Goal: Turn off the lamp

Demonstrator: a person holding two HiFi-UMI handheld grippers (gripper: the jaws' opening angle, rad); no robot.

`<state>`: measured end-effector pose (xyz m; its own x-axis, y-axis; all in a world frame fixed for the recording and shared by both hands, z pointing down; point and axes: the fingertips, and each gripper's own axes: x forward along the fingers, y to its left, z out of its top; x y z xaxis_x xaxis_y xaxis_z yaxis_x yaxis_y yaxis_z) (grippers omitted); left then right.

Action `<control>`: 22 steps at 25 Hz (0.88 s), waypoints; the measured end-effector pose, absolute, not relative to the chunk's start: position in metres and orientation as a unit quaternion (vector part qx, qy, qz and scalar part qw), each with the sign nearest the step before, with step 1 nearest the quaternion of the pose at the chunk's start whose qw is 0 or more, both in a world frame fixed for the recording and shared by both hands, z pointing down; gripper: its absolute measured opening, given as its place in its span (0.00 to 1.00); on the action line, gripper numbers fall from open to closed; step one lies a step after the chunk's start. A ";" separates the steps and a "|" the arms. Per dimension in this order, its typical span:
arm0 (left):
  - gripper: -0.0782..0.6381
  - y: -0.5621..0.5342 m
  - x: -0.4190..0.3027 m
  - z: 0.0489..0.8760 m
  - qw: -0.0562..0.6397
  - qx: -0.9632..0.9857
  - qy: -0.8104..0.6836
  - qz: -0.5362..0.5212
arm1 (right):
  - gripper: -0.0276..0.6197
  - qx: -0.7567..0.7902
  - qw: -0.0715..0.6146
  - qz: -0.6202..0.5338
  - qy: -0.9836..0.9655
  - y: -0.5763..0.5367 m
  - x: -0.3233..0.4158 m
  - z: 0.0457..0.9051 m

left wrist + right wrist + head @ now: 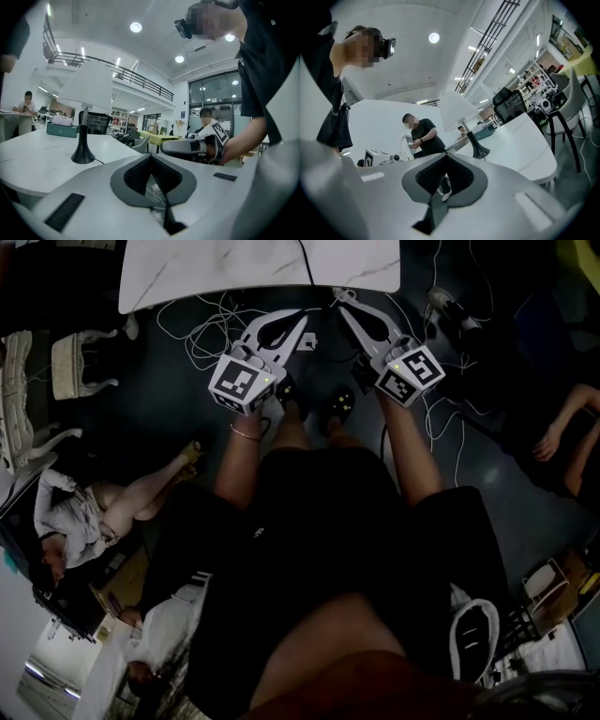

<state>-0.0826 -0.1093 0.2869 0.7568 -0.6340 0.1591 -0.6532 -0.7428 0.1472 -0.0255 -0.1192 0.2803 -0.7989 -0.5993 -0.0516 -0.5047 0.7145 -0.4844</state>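
Although both claws were held before the table, nothing of the task could be judged done. The left gripper (302, 320) was shut to its tips, with nothing between its pads (140, 172). The right gripper (341, 302) was closed in the same way and carried nothing.

Just beyond the two sets of tips, the near edge of the white marble table (187, 273) was seen. No contact with it was shown.

Farther out on that table stood the lamp (87, 91), well apart from both claws. From the left gripper it was placed ahead and to the left. From the right gripper it was placed ahead and to the right (458, 110). Its black base (83, 151) was set upright under a white shade, and a thin dark cord (101, 161) was seen leaving the base toward the left gripper's side. No switch could be made out on the base, the stem or the cord.

Whether the bulb was lit could not be told in so bright a room. The whole task was therefore reckoned as left: the lamp had not yet been reached, its switch not yet found or worked.
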 end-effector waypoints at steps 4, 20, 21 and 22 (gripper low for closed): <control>0.12 -0.112 -0.087 0.269 0.092 0.932 -0.347 0.047 | 0.04 -0.299 0.112 -0.222 0.921 -0.123 -0.032 0.261; 0.12 -0.141 -0.095 0.189 0.029 0.942 -0.332 0.032 | 0.04 -0.292 0.115 -0.163 0.935 -0.144 -0.054 0.174; 0.12 -0.143 -0.097 0.188 0.027 0.943 -0.329 0.032 | 0.04 -0.295 0.116 -0.162 0.934 -0.146 -0.056 0.173; 0.12 -0.145 -0.098 0.187 0.026 0.945 -0.326 0.031 | 0.04 -0.298 0.118 -0.162 0.933 -0.149 -0.057 0.171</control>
